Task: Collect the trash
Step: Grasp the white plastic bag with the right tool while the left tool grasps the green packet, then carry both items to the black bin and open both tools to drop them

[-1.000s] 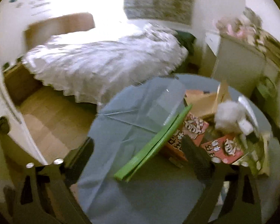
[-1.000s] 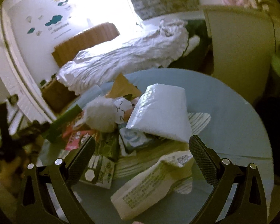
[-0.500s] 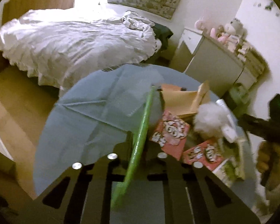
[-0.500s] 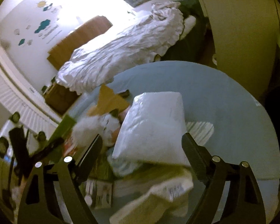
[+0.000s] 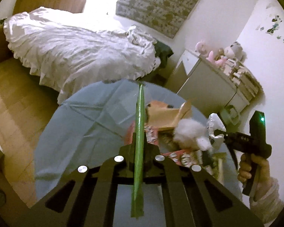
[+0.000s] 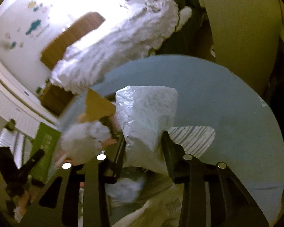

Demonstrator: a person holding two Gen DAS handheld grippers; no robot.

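Note:
A heap of trash lies on a round table under a blue cloth (image 5: 81,132). My left gripper (image 5: 139,148) is shut on a flat green packet (image 5: 139,124), seen edge-on and pointing away from me. Behind it lie brown cardboard (image 5: 166,115), red snack packets (image 5: 172,154) and a white fluffy ball (image 5: 189,132). My right gripper (image 6: 143,151) is closing its jaws on a crinkled white plastic bag (image 6: 145,109), which is pinched between the pads. In the left wrist view a hand holds that right gripper (image 5: 214,138) at the right edge.
A bed with a white ruffled cover (image 5: 75,47) stands beyond the table. A pale cabinet (image 5: 208,83) with plush toys on it is at the right. Wooden floor (image 5: 13,104) shows at the left. A striped paper (image 6: 193,140) and a beige wrapper (image 6: 161,208) lie near the right gripper.
My left gripper has shut on the green packet and turned it edge-on. My right gripper has moved in over the white bag and its jaws have narrowed around it.

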